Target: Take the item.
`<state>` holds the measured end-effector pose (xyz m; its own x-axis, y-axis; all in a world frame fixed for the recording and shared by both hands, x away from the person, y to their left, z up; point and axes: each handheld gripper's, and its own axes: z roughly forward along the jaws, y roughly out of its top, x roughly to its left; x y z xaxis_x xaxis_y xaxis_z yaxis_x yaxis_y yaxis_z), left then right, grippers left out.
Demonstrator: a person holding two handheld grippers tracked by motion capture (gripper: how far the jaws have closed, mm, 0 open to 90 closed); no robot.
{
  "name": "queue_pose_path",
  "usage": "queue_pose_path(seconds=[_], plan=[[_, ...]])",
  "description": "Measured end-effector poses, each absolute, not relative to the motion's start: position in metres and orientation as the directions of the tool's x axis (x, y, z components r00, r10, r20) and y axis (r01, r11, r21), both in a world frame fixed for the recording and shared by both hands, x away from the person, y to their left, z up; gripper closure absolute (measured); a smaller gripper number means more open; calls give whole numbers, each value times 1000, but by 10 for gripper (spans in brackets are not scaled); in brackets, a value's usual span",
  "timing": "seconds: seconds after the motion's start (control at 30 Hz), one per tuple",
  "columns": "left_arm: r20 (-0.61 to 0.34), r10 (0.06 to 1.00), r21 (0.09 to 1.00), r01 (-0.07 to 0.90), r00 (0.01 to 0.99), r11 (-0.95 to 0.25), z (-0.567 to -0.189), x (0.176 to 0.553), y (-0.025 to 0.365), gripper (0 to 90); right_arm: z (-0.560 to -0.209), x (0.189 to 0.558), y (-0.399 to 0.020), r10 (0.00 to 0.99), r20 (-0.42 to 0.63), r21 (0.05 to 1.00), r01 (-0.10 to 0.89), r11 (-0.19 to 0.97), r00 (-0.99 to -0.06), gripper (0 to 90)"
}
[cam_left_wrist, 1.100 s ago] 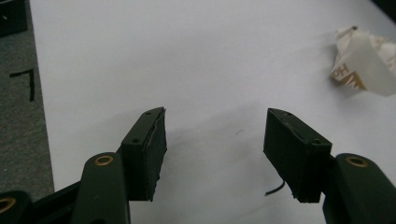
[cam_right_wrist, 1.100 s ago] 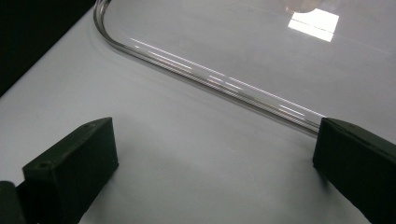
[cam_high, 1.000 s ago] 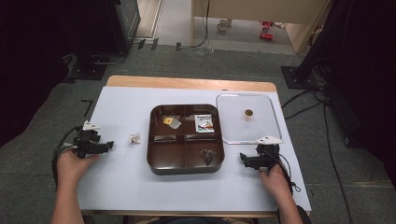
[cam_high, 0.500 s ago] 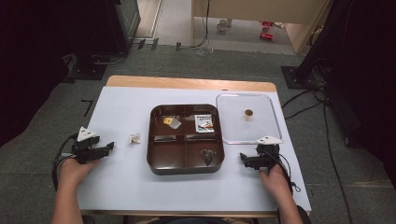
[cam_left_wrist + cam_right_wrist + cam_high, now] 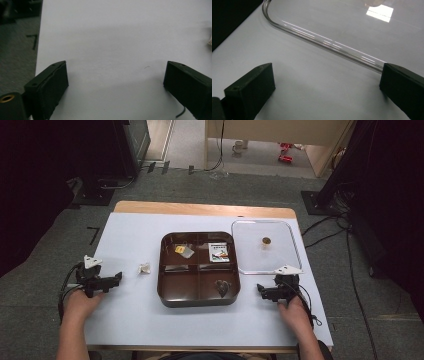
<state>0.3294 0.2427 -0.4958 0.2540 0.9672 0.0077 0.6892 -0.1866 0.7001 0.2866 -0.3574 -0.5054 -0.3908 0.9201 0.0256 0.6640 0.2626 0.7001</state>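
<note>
The left gripper [image 5: 116, 279] and right gripper [image 5: 261, 291] are held wide apart, empty, either side of a brown tray [image 5: 199, 298].

white scrap [image 5: 210, 40] cut off rightward

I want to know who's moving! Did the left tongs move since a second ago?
Yes, a little. In the high view the left tongs have slid back toward the person's edge of the table, away from the small white scrap, which stayed put.
</note>
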Motion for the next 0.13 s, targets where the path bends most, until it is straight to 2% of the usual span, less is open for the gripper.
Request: queue_pose_path(seconds=[0.13], plan=[[7, 968, 701, 689, 252, -184, -496, 329, 243, 51, -505, 287, -357, 920, 26, 700, 664, 262, -391, 0]])
